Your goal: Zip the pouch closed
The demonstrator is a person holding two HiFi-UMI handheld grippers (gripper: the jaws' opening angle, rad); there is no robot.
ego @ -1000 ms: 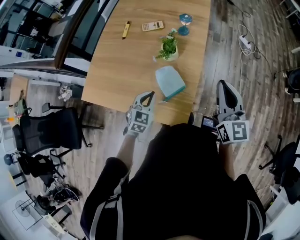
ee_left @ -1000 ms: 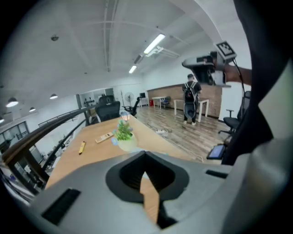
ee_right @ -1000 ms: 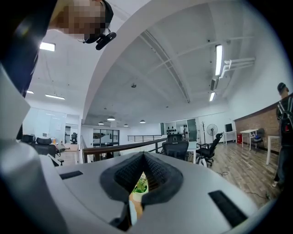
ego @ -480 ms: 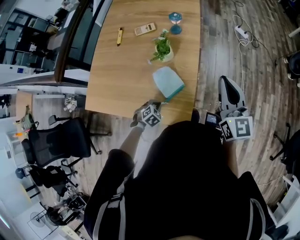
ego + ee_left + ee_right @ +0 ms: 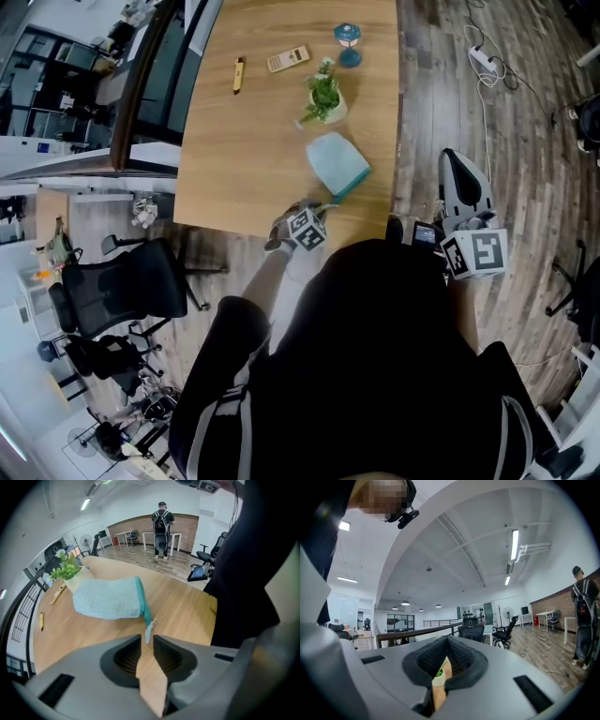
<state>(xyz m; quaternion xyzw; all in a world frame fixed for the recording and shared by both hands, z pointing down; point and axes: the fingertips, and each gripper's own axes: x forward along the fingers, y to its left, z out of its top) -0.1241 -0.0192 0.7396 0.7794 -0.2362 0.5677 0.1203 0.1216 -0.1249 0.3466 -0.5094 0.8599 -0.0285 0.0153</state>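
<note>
A light blue fabric pouch (image 5: pixel 337 161) lies near the front right corner of the wooden table (image 5: pixel 244 150). In the left gripper view the pouch (image 5: pixel 108 597) shows a teal zipper edge, and a small pull tab (image 5: pixel 148 631) hangs off its near corner. My left gripper (image 5: pixel 317 208) is at that corner. Its jaws stand a narrow gap apart, with the tab right at the tips (image 5: pixel 146 639). My right gripper (image 5: pixel 459 167) is off the table to the right, over the floor. It points up into the room and is shut (image 5: pixel 446 641) on nothing I can make out.
Behind the pouch are a small potted plant (image 5: pixel 323 97), a calculator (image 5: pixel 288 60), a yellow marker (image 5: pixel 238 73) and a blue hourglass-like object (image 5: pixel 349 45). An office chair (image 5: pixel 131 281) stands left of the table. A person with a backpack (image 5: pixel 161 524) stands far off.
My left gripper has moved from the table's front edge up to the pouch's near corner and turned. The right gripper has hardly moved.
</note>
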